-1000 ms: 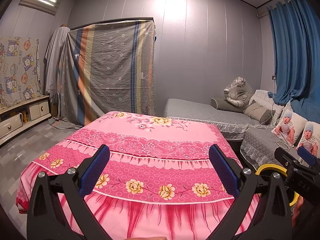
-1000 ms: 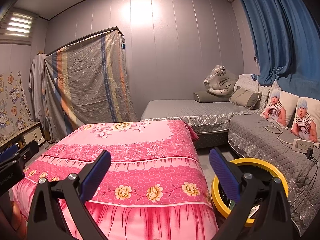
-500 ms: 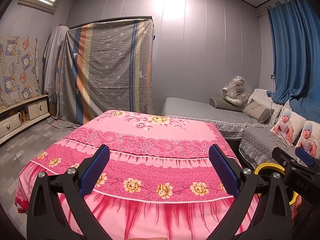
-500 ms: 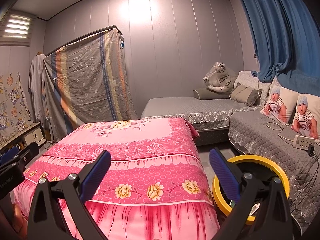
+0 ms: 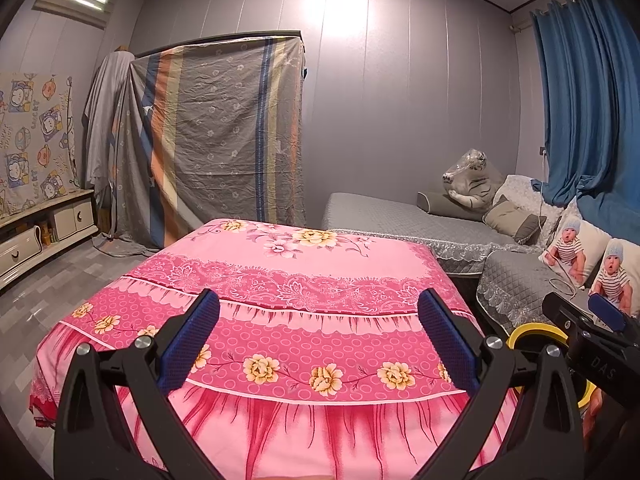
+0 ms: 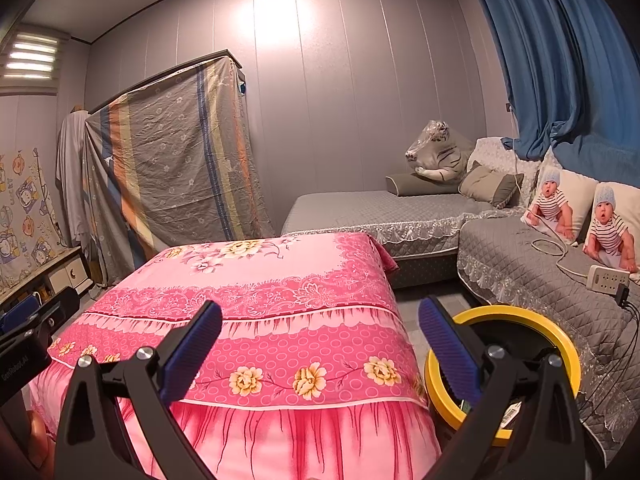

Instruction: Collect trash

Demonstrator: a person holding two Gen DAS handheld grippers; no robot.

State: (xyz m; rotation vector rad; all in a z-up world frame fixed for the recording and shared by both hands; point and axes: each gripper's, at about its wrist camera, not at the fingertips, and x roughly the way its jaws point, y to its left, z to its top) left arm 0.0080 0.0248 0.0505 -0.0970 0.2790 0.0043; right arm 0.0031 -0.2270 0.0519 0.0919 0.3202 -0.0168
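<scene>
My left gripper [image 5: 318,338] is open, its blue pads wide apart above the near edge of a table draped in a pink floral cloth [image 5: 304,280]. My right gripper [image 6: 320,344] is also open and holds nothing. A yellow-rimmed bin [image 6: 520,320] stands on the floor right of the table, partly behind the right finger, with some scraps inside [image 6: 510,412]. The same yellow-rimmed bin [image 5: 536,334] peeks out in the left wrist view behind the right gripper's body [image 5: 592,344]. No loose trash shows on the pink cloth.
A grey quilted sofa [image 6: 520,256] wraps the right side, with cushions, a plastic-wrapped tiger toy [image 6: 436,156], a power strip [image 6: 608,278] and cables. Blue curtains [image 6: 560,80] hang at right. A sheet-covered wardrobe [image 5: 216,140] stands behind the table; a low cabinet [image 5: 36,236] at left.
Both views have shifted slightly, and the table sits a touch lower and closer. Both grippers stay open and hold nothing.
</scene>
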